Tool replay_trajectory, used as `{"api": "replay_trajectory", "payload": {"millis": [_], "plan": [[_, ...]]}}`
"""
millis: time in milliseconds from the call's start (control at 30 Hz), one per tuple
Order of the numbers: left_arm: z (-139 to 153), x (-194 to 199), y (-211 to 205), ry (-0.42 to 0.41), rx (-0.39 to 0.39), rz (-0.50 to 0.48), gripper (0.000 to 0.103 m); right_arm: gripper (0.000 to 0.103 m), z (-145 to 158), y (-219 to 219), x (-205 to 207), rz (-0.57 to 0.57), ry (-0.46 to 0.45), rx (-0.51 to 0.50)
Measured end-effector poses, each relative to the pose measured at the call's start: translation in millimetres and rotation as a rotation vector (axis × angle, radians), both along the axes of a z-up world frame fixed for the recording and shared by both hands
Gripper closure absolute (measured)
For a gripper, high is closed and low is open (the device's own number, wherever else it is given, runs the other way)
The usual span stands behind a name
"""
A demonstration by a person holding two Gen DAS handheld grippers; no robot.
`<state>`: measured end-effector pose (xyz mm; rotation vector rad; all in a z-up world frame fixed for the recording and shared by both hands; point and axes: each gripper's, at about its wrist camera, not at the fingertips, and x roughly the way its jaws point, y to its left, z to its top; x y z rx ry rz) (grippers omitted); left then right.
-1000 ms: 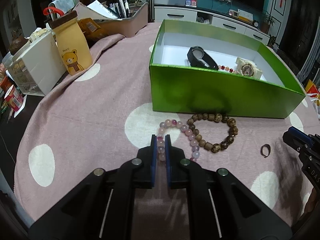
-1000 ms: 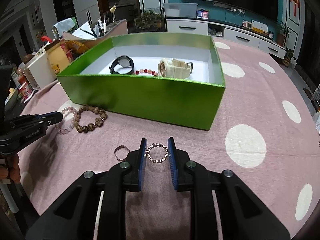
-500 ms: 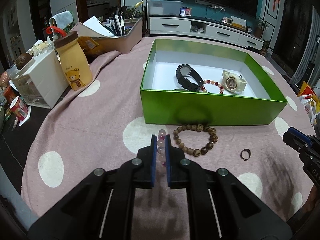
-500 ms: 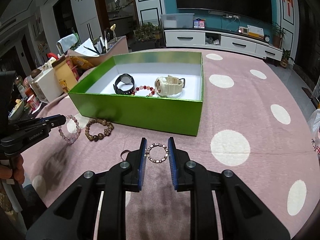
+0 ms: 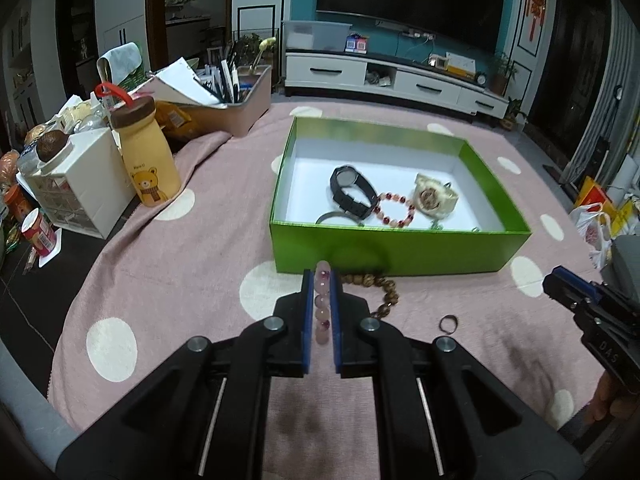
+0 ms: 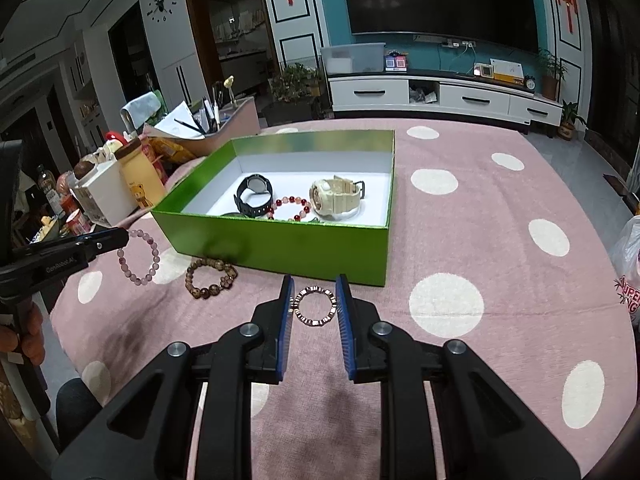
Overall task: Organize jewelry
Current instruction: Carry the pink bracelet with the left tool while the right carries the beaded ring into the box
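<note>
My left gripper (image 5: 321, 280) is shut on a pink bead bracelet (image 5: 322, 304) and holds it above the cloth in front of the green box (image 5: 400, 256). From the right wrist view the bracelet (image 6: 138, 256) hangs from the left gripper (image 6: 122, 238). My right gripper (image 6: 314, 292) is shut on a metal link bracelet (image 6: 314, 306), lifted near the box's front wall (image 6: 280, 246). A brown wooden bead bracelet (image 6: 210, 276) and a small ring (image 5: 448, 324) lie on the cloth. The box holds a black watch (image 5: 352, 192), a red bead bracelet (image 5: 394, 210) and a cream watch (image 5: 434, 198).
The round table has a pink cloth with white dots (image 6: 480, 208). At the left stand a yellow bear bottle (image 5: 146, 160), a white drawer unit (image 5: 80, 184) and a pink bin of pens and papers (image 5: 236, 100). A plastic bag (image 6: 628, 264) sits at the right edge.
Both grippers have risen and pulled back from the table. The pink bracelet has left the cloth and hangs from the left gripper. The link bracelet rose with the right gripper.
</note>
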<state>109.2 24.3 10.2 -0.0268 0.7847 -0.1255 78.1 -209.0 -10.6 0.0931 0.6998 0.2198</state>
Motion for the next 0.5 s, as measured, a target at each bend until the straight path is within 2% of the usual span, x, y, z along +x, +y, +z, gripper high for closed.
{"api": "replay_trajectory", "payload": {"millis": [500], "plan": [[43.0, 12.7, -3.5, -0.065, -0.017, -0.042, 0.096, 0.082, 22.4, -9.6, 9.7, 0.005, -0.054, 0.029]]}}
